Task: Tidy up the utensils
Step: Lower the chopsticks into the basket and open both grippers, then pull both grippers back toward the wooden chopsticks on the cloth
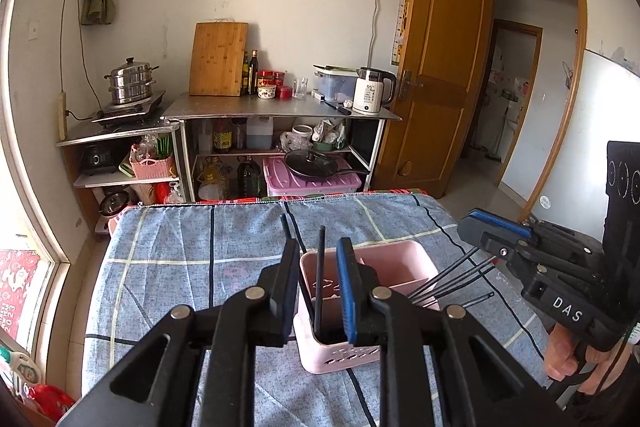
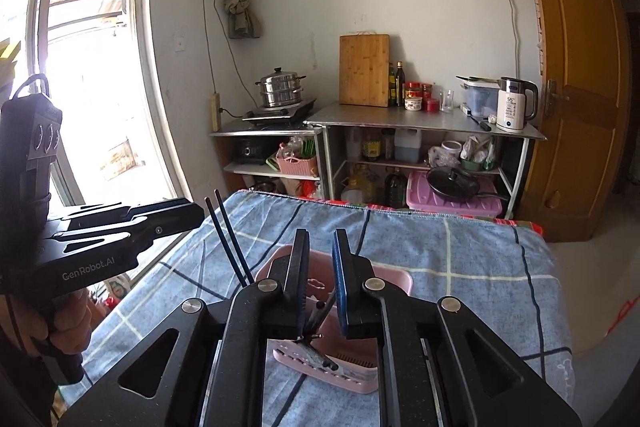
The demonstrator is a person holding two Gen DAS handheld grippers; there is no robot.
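Note:
A pink utensil holder [image 1: 400,263] stands on the blue checked tablecloth [image 1: 192,251]. My left gripper [image 1: 318,247] hangs over the holder's near left corner, jaws apart. One black chopstick [image 1: 319,279] stands loose between the pads with its lower end in the holder, and a second leans just left. To the right, my right gripper [image 1: 476,223] points at the holder, and several black chopsticks [image 1: 452,279] fan from its tips down to the holder's right rim. In the right wrist view my right gripper [image 2: 321,239] stands over the holder [image 2: 394,279] with a gap between its pads; chopstick ends [image 2: 320,313] show below the pads.
The left gripper [image 2: 196,211] and its two chopsticks [image 2: 230,239] are at the left, with a hand [image 2: 68,323] on the grip. Behind the table stand a steel counter [image 1: 280,111], a kettle [image 1: 372,91], a cutting board [image 1: 218,59], a steamer pot [image 1: 130,81] and an open wooden door [image 1: 436,67].

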